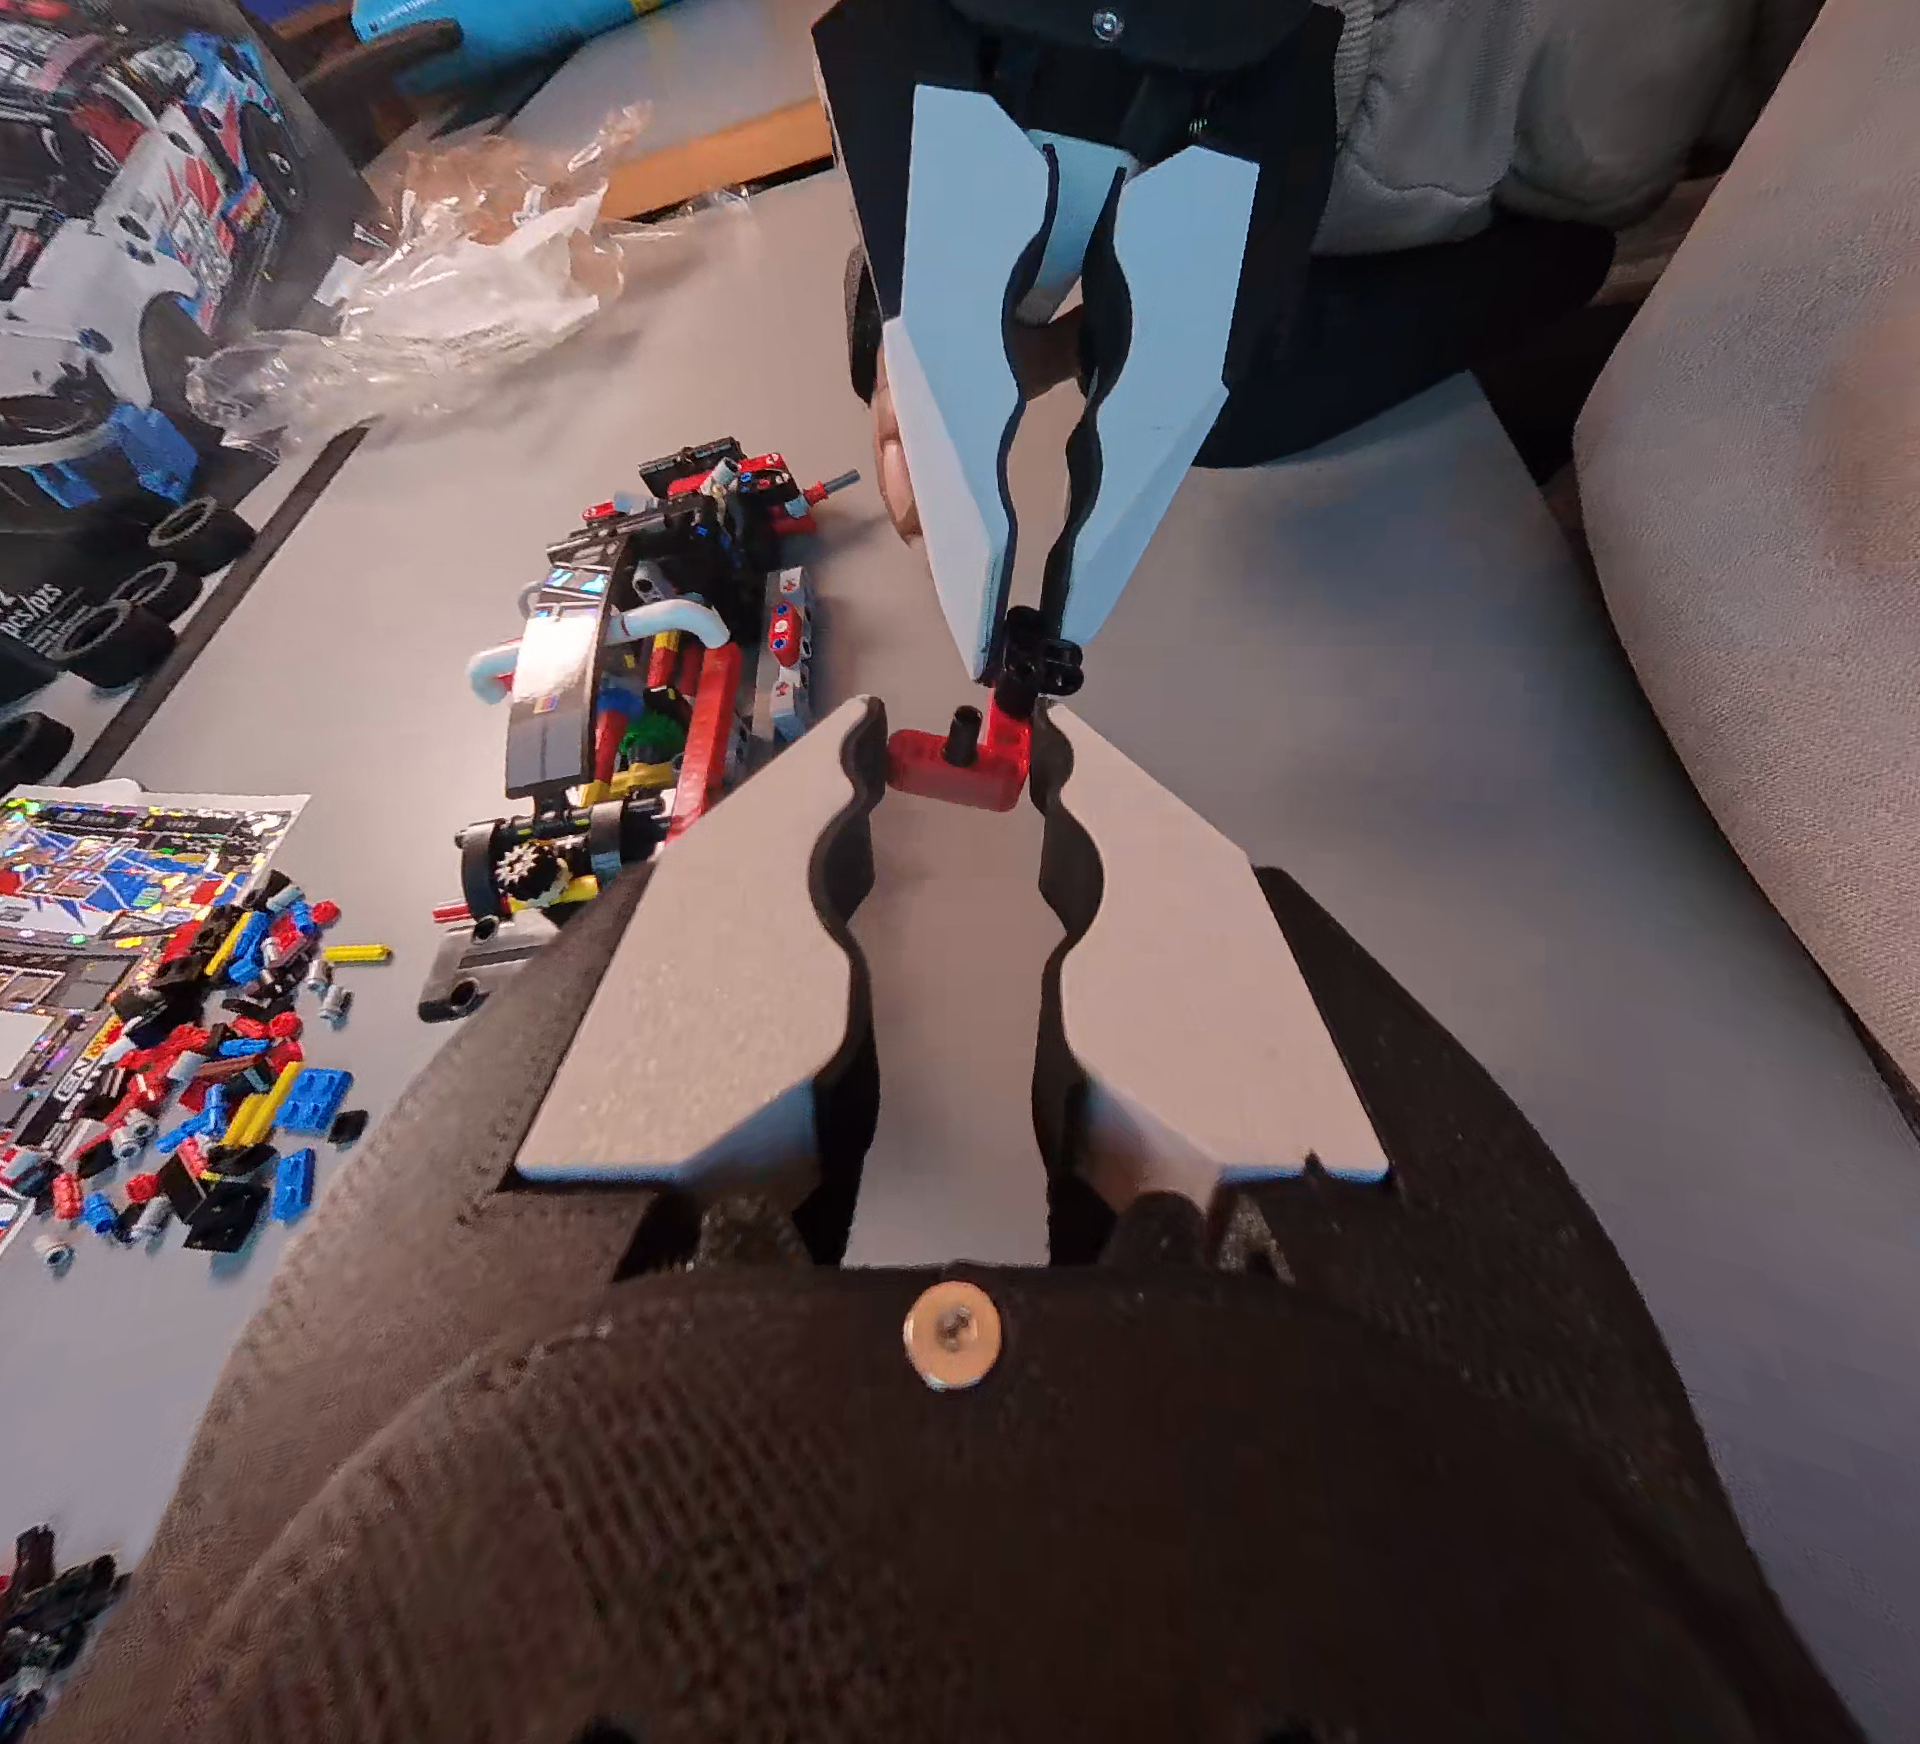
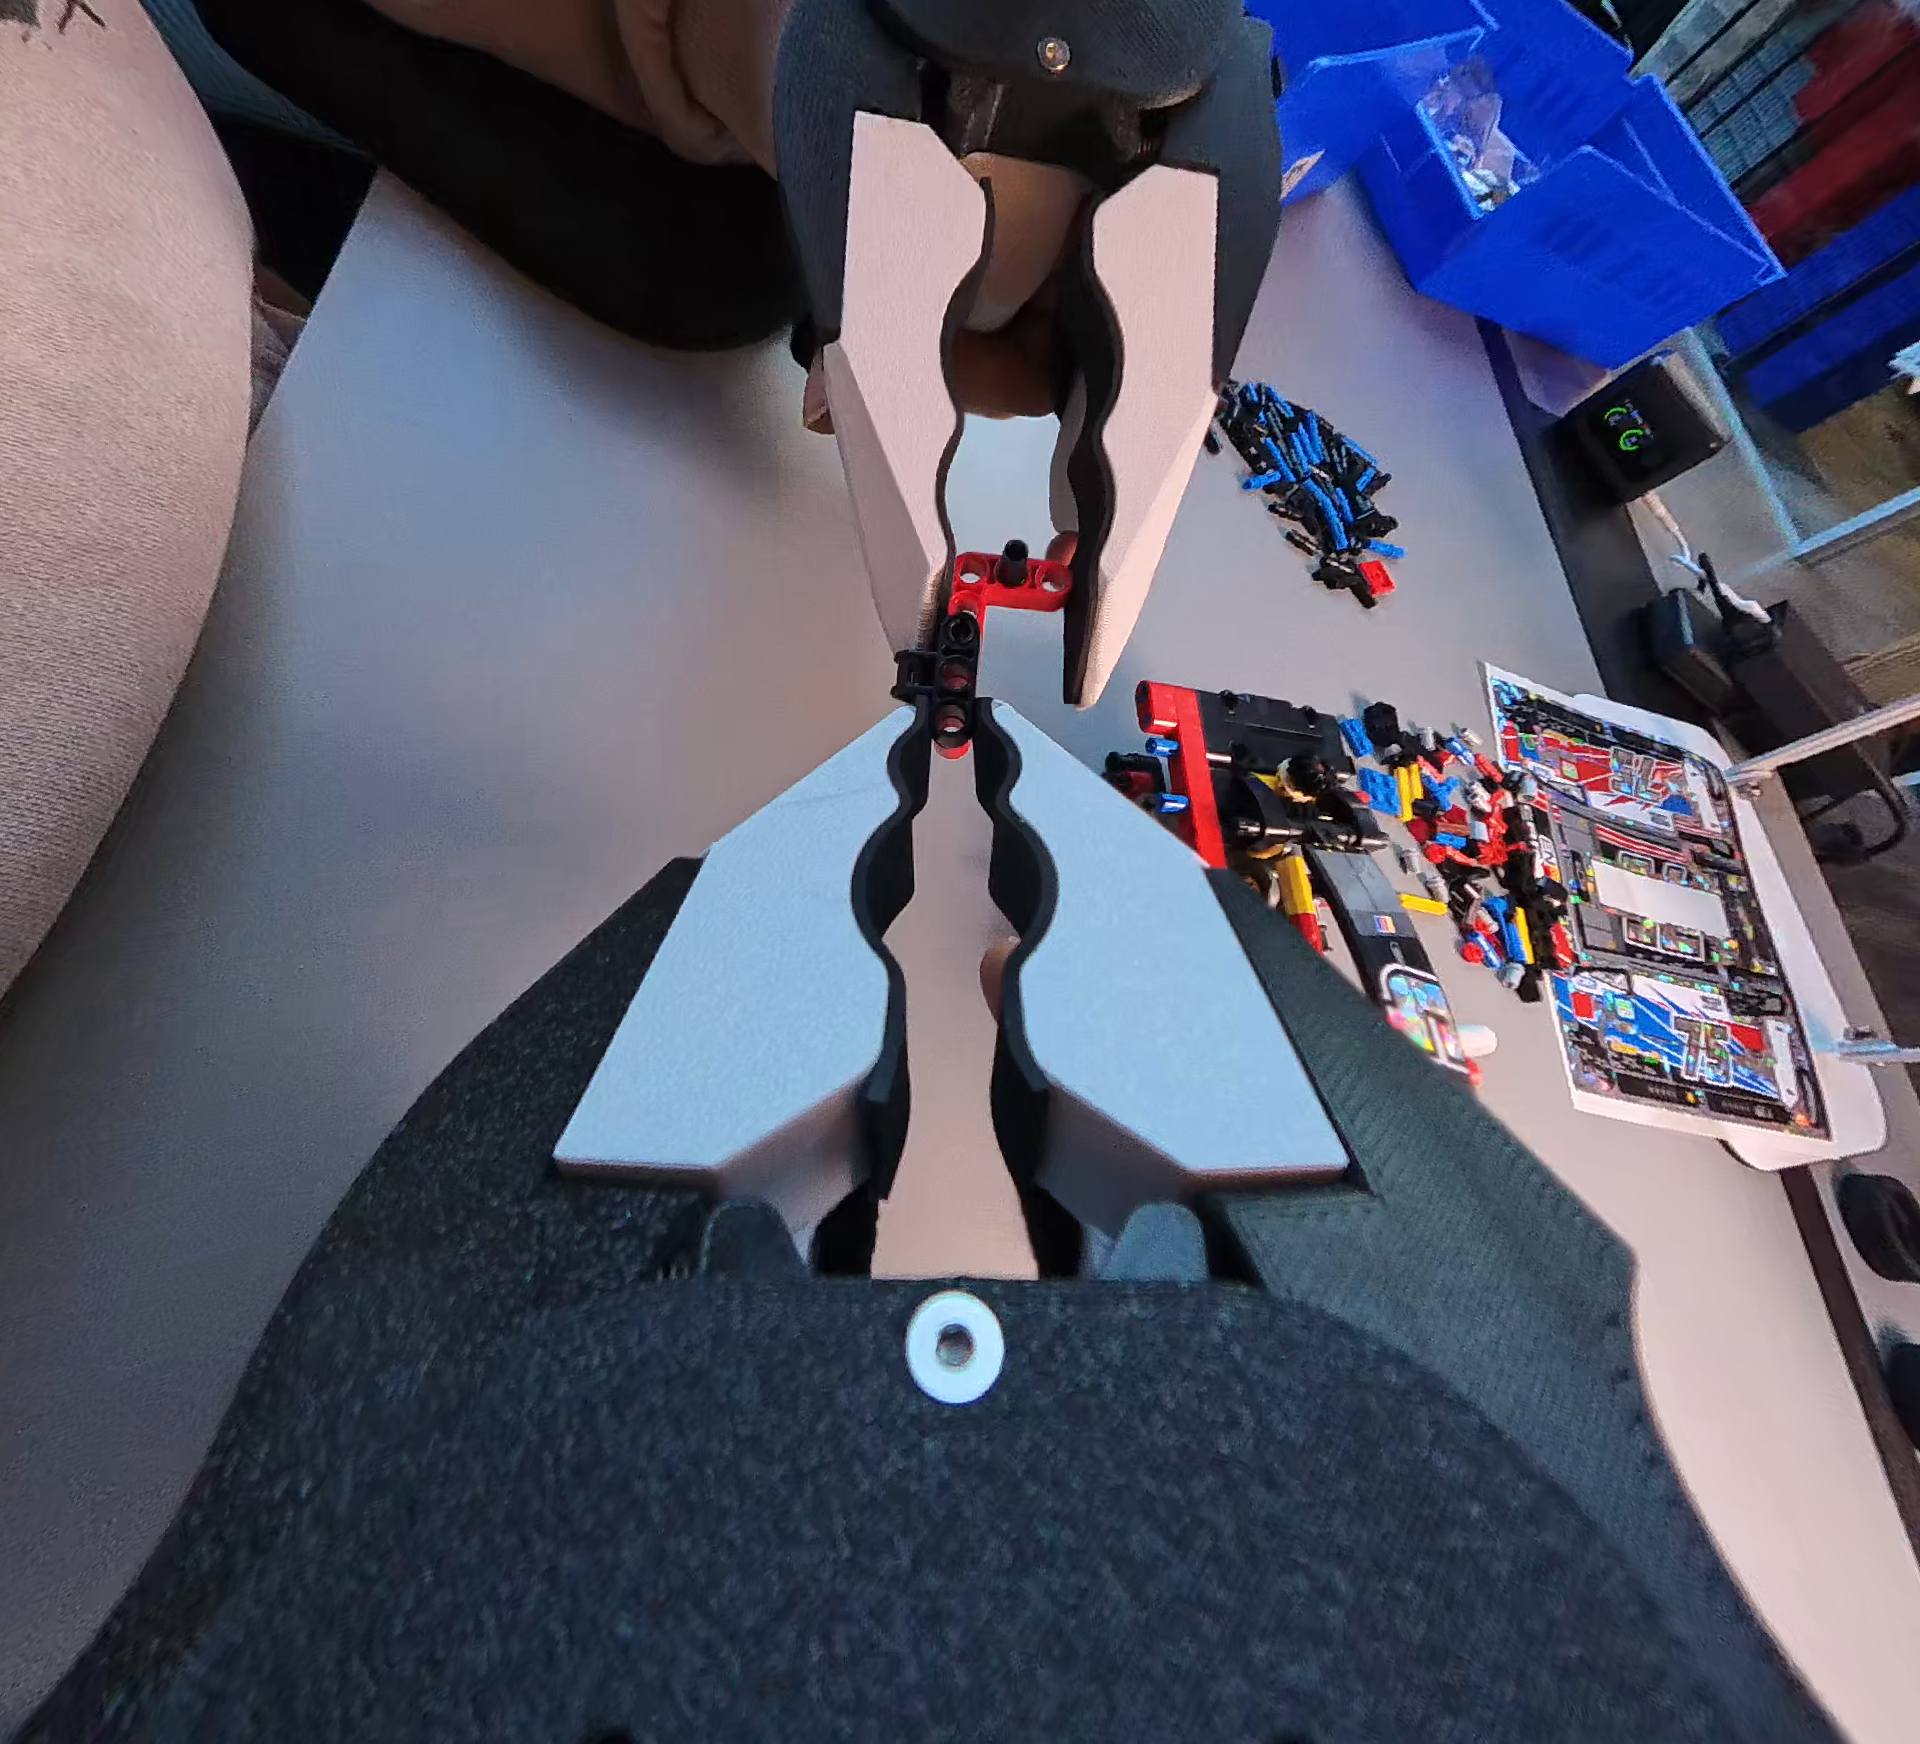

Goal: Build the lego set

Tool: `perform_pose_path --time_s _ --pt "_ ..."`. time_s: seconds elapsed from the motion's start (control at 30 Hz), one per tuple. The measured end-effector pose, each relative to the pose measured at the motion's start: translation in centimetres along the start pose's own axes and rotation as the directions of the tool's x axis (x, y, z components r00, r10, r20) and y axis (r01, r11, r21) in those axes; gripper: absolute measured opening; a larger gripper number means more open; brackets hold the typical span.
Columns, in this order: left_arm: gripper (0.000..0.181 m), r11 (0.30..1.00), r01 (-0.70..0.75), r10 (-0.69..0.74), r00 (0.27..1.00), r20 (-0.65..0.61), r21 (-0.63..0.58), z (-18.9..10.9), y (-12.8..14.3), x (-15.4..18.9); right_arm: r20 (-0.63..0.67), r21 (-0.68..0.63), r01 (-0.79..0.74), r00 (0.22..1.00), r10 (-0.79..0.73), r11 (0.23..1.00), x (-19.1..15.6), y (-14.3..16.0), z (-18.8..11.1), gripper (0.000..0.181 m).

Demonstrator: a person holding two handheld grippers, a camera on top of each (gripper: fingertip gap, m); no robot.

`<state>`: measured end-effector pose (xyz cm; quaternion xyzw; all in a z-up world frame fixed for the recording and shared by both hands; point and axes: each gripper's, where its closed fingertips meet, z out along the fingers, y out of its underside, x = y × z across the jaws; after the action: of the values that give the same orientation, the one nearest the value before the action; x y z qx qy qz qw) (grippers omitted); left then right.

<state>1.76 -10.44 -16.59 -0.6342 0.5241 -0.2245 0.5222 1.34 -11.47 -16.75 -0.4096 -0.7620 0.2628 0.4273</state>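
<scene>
My left gripper (image 1: 958, 718) is shut on a red L-shaped beam (image 1: 951, 764) with a black pin standing in it, held just above the grey table (image 1: 1351, 759). My right gripper (image 1: 1029, 655) comes in from the far side, shut on a small black connector (image 1: 1039, 655) that touches the beam's upright arm. In the right wrist view, my right gripper (image 2: 954, 712) holds the black connector (image 2: 948, 676), with red showing through its holes. The left gripper (image 2: 1003, 645) faces it and grips the red beam (image 2: 1023, 588).
A partly built car chassis (image 1: 644, 686) (image 2: 1247, 790) lies to the side. Beyond it are loose bricks (image 1: 208, 1071) (image 2: 1455, 821), a sticker sheet (image 1: 104, 863) (image 2: 1662, 915), and blue and black pins (image 2: 1309, 479). The set box (image 1: 104, 240), plastic bags (image 1: 468, 271) and blue bins (image 2: 1558, 188) stand farther off. My left and right fingertips are right by each other.
</scene>
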Motion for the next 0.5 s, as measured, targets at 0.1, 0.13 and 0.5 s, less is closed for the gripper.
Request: perform_pose_path --time_s 0.1,0.13,0.5 --pt "0.025 0.998 -0.009 0.007 1.0 0.026 0.058 -0.5 -0.8 -0.4 -0.051 0.039 0.01 0.999 -0.008 0.999 0.6 -0.7 -0.3 0.006" --pt "0.025 0.997 -0.005 0.003 1.0 0.028 0.083 -0.6 -1.0 -0.5 -0.059 0.056 0.001 0.998 0.002 0.998 0.7 -0.9 -0.3 0.01" --pt "0.026 0.993 -0.042 0.039 0.999 0.03 0.111 -0.5 -1.1 -0.1 -0.096 -0.007 0.051 0.994 -0.051 0.999 0.5 -0.9 -0.7 0.005"
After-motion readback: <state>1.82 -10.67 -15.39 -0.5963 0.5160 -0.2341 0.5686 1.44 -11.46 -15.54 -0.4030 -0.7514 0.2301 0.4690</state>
